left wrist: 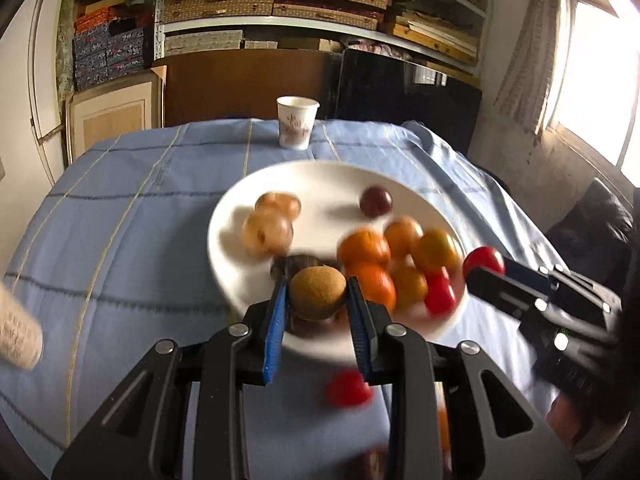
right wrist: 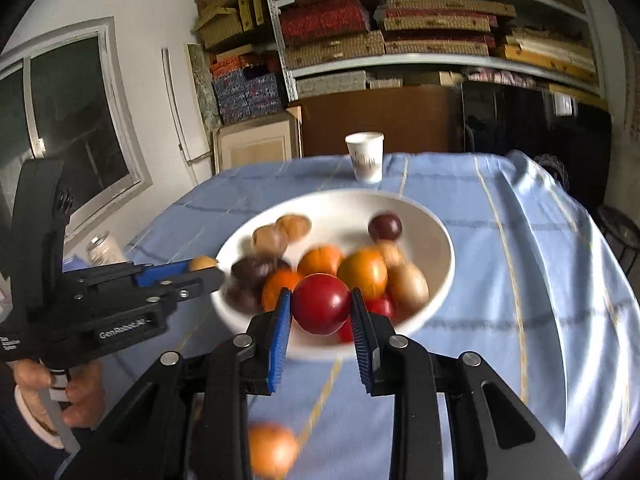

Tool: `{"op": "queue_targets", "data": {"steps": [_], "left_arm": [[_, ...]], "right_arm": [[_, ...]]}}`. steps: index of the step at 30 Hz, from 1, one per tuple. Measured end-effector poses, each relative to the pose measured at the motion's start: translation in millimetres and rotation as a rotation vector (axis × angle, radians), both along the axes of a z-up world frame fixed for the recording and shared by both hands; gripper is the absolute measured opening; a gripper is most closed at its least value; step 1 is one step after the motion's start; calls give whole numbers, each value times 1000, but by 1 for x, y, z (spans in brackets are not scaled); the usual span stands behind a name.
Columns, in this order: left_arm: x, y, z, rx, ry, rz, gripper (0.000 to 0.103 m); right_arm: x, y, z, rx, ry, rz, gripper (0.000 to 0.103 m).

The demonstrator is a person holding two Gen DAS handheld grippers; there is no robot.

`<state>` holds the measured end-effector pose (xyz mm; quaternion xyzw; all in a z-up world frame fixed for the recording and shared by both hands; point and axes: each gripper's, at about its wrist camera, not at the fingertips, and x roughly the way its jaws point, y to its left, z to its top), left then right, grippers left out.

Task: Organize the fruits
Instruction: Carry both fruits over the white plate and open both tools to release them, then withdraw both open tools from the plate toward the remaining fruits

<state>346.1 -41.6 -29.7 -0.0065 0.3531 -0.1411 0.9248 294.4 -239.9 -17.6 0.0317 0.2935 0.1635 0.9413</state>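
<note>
- The left gripper (left wrist: 318, 292) is clamped on a brown kiwi-like fruit (left wrist: 318, 291), which is held over the near rim of the white bowl (left wrist: 320, 176); its long axis runs crosswise between the blue pads.
- The right gripper (right wrist: 322, 304) pinches a round red fruit (right wrist: 322, 304) just above the bowl's near edge, over the pile of orange fruits (right wrist: 362, 274).
- Both held fruits already lie at the bowl, so the coming move likely needs only a short drop or release; neither hand is clearly nearer.
- Loose fruit stays outside the bowl on the blue checked tablecloth (left wrist: 140, 240): a red one (left wrist: 348, 388) in the left view and an orange one (right wrist: 272, 450) in the right view, both below the fingers.
- The left gripper's body reads "GenRobot.AI"; the paper cup (left wrist: 297, 122) bears a print too blurred to read.
</note>
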Motion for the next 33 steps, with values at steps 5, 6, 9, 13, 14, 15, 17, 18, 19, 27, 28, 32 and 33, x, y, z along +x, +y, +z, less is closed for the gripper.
{"op": "queue_targets", "data": {"steps": [5, 6, 9, 13, 14, 15, 17, 18, 19, 27, 28, 32, 33], "left_arm": [[40, -7, 1, 29, 1, 17, 29], [45, -7, 1, 34, 1, 23, 30], [49, -4, 7, 43, -34, 67, 67], [41, 2, 14, 53, -53, 91, 71], [39, 4, 15, 45, -48, 97, 71], [35, 7, 17, 33, -45, 101, 71], [25, 9, 20, 42, -53, 115, 77], [16, 11, 22, 62, -69, 139, 84], [8, 13, 23, 76, -89, 156, 88], [-47, 19, 9, 156, -118, 189, 95], [-50, 19, 6, 163, -111, 190, 95], [-60, 22, 1, 160, -93, 189, 96], [-62, 22, 1, 156, -92, 188, 96]], "right_arm": [[39, 10, 1, -5, -2, -7, 30], [46, 10, 0, 8, 5, -7, 30], [62, 8, -1, 37, 18, -19, 55], [58, 0, 8, 61, -15, -36, 56], [56, -2, 10, 68, -13, -40, 56], [54, -4, 12, 78, -11, -40, 56], [48, -6, 14, 84, -4, -39, 58], [44, -8, 15, 80, -5, -42, 61], [39, -9, 16, 77, -9, -49, 66], [0, -3, 6, 24, 12, -42, 78], [-8, 0, 4, 5, 9, -28, 78], [-30, 5, 1, -21, -13, -18, 80], [-35, 4, -1, -15, -5, -14, 80]]}}
